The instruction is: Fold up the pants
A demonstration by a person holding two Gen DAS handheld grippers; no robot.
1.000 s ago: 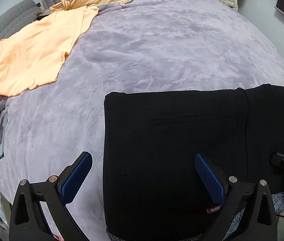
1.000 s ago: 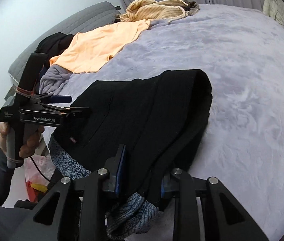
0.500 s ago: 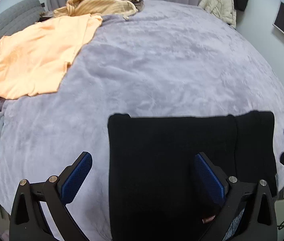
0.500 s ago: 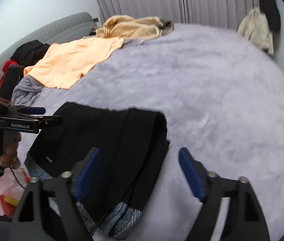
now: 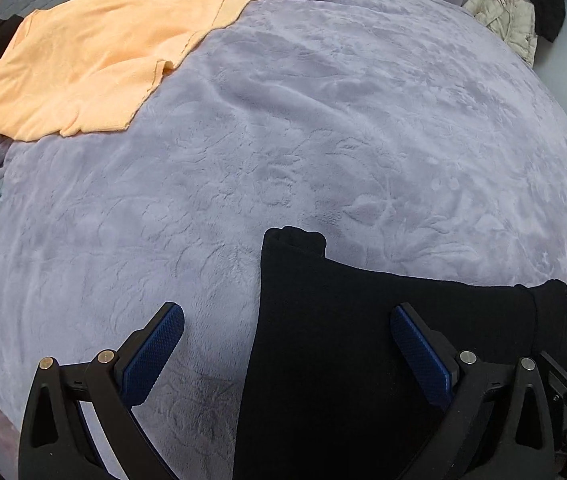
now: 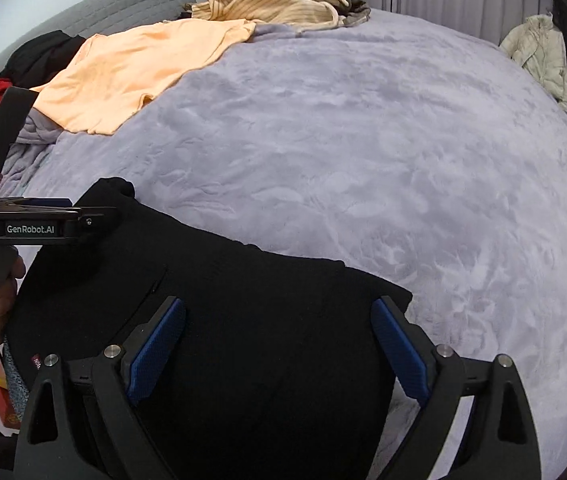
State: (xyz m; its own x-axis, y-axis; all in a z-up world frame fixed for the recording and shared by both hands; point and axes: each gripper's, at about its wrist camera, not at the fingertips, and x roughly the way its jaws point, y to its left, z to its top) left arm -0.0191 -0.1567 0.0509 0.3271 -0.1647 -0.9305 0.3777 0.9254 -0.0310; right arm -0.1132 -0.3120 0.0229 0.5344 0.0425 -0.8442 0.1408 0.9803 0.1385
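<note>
Pants (image 5: 383, 360), black and folded into a compact block, lie at the bottom of both frames on the lavender plush blanket (image 5: 323, 140) that covers the bed. In the left wrist view the left gripper (image 5: 287, 344) stands with its jaws wide apart, one blue pad over bare blanket at lower left, the other over the black cloth; neither pad presses on anything. In the right wrist view the right gripper (image 6: 279, 344) is spread just as wide above the pants, nothing pinched between its pads, its jaws having just been opening. At the left edge of that view a hand (image 6: 1, 300) grips the handle of the other gripper. An orange T-shirt (image 5: 95, 52) lies flat at upper left, with a striped beige garment (image 6: 275, 2) bunched beyond it, and a cream jacket (image 6: 543, 56) at upper right.
</note>
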